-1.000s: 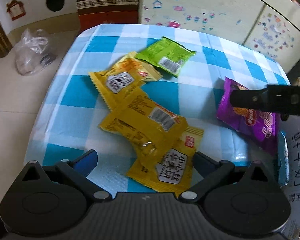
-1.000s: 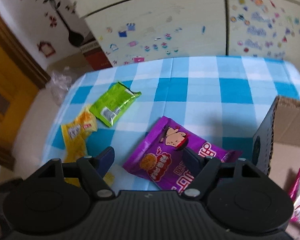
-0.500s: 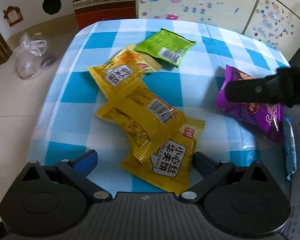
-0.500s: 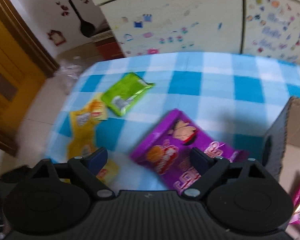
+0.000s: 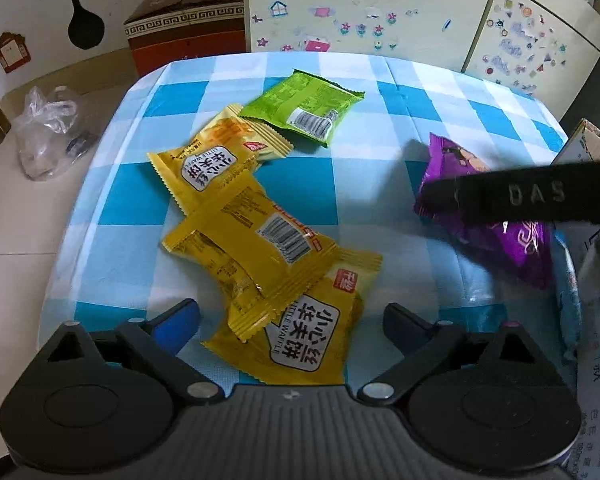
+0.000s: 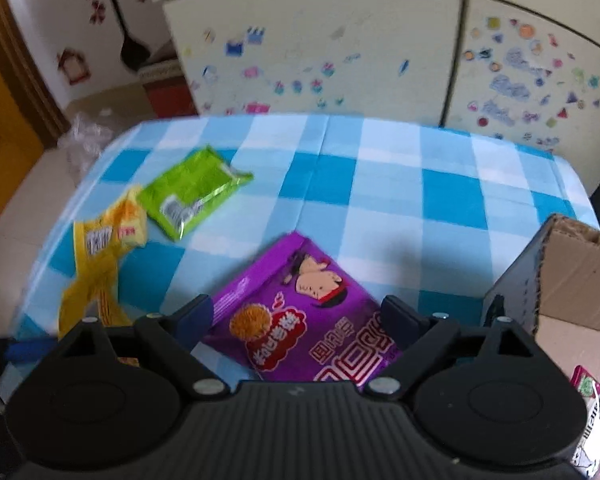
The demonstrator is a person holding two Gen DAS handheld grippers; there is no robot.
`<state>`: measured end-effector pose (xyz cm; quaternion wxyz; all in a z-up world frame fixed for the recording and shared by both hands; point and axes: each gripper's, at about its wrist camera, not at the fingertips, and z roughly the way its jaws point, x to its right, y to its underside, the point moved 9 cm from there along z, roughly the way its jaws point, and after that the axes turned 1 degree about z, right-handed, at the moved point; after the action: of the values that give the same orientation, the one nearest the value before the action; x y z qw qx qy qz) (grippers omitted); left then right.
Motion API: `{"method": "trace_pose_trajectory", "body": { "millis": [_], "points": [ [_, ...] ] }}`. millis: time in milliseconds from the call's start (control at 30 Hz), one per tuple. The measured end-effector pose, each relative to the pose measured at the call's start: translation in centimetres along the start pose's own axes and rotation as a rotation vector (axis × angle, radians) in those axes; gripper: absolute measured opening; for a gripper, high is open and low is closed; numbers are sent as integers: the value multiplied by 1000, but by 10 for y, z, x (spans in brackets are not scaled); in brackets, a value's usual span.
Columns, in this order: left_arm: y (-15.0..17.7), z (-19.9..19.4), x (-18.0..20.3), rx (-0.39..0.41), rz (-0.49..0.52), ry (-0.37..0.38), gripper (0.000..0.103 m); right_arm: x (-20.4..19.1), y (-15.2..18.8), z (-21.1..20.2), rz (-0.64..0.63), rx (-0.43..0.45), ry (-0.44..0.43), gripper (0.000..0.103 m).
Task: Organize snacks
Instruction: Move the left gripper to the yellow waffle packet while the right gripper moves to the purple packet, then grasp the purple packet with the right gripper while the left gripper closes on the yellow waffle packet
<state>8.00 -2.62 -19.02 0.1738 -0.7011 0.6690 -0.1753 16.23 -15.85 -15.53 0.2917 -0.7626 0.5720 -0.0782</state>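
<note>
Snack packets scattered over the table (image 5: 140, 200), cardboard box (image 6: 572, 280) at the right edge.

Nearest the left gripper (image 5: 290, 322): three waffle packets (image 5: 256, 240) in an overlapping chain, middle one lying across the other two. Behind them, touching the farthest, the flat packet (image 5: 304, 106). Off to the right, well apart, the noodle-snack packet (image 6: 300, 320), between the right gripper's (image 6: 296, 314) fingers, just left of the box. Beyond the table, a cabinet (image 5: 364, 4); left on the floor, a plastic bag (image 5: 48, 128).
</note>
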Motion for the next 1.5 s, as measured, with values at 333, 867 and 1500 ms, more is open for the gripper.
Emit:
{"method": "trace_pose_trajectory", "body": {
  "millis": [333, 867, 1500],
  "points": [
    [1, -10, -10, 14, 14, 19, 86, -24, 7, -12, 28, -81, -192, 89],
    [2, -9, -4, 36, 94, 89, 87, -35, 32, 3, -203, -125, -8, 80],
    [-7, -17, 16, 97, 142, 88, 62, -28, 23, -12, -111, -82, -14, 71]
  ]
}}
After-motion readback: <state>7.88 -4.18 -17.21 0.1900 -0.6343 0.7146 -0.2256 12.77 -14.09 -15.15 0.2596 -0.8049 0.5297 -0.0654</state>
